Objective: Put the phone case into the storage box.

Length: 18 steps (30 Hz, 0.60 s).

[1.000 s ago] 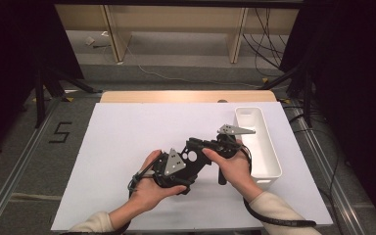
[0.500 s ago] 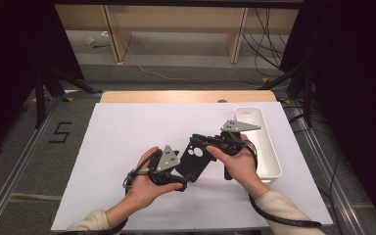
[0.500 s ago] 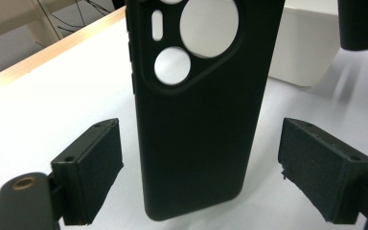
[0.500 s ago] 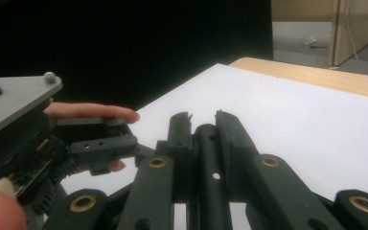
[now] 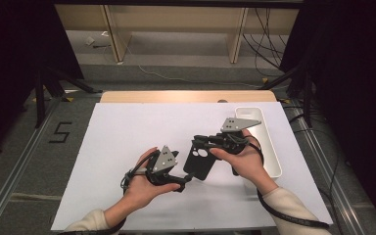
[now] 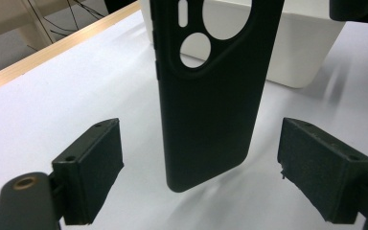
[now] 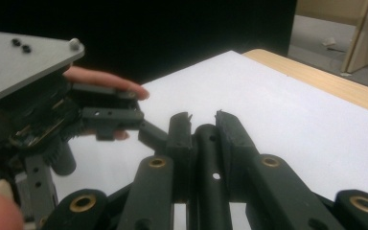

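Black rubbery pads are pinching the upper edge of a black phone case (image 5: 199, 159), and they belong to the right gripper (image 5: 206, 142), whose jaws are pressed together on that thin wall. In the right gripper view the case (image 7: 210, 158) is running edge-on between the two closed jaws. The case is hanging upright above the white table cover (image 5: 127, 132), camera cut-outs at the top, its lower end dangling free.

The left gripper (image 5: 182, 182) is waiting just below and beside it with its jaws spread wide; in the left gripper view the case (image 6: 211, 96) is sitting between the two pads (image 6: 93, 165) without touching either.

To do this handover well, the person is probably needing to keep the right hand (image 5: 242, 159) steady while the left gripper is closing squarely on the lower part of the case, pads flat on both long edges, and to let go on the right only once that grip is holding. A skewed bite could twist the soft case out.

The white bin (image 5: 269, 142) is standing just beside the right hand, close enough to bump. Trailing cables are looping near both wrists.
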Tool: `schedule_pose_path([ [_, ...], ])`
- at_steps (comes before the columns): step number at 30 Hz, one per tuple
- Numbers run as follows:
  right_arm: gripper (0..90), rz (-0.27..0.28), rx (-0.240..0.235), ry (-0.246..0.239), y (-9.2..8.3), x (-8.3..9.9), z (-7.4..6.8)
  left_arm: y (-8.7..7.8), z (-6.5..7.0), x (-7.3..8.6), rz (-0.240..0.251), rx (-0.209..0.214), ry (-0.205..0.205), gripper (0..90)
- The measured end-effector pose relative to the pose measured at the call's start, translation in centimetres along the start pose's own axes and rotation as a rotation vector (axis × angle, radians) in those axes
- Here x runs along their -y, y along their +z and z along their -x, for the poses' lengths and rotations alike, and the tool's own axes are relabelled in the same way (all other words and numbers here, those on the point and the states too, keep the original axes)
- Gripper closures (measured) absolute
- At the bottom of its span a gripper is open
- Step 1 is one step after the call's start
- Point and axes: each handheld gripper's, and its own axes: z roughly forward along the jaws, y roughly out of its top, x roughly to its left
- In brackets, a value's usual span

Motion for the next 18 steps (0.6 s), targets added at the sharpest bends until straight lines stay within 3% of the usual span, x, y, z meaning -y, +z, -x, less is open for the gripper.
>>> schedule_pose_path([
  [4,77.8,-0.030,-0.029,-0.043,-0.3,-0.3,0.1,0.0,0.0,0.0,0.001,0.008,0.005,15.8],
  [18,77.8,-0.086,-0.098,-0.124,-1.1,-0.7,0.4,0.3,0.2,0.0,0.007,0.039,0.009,17.3],
])
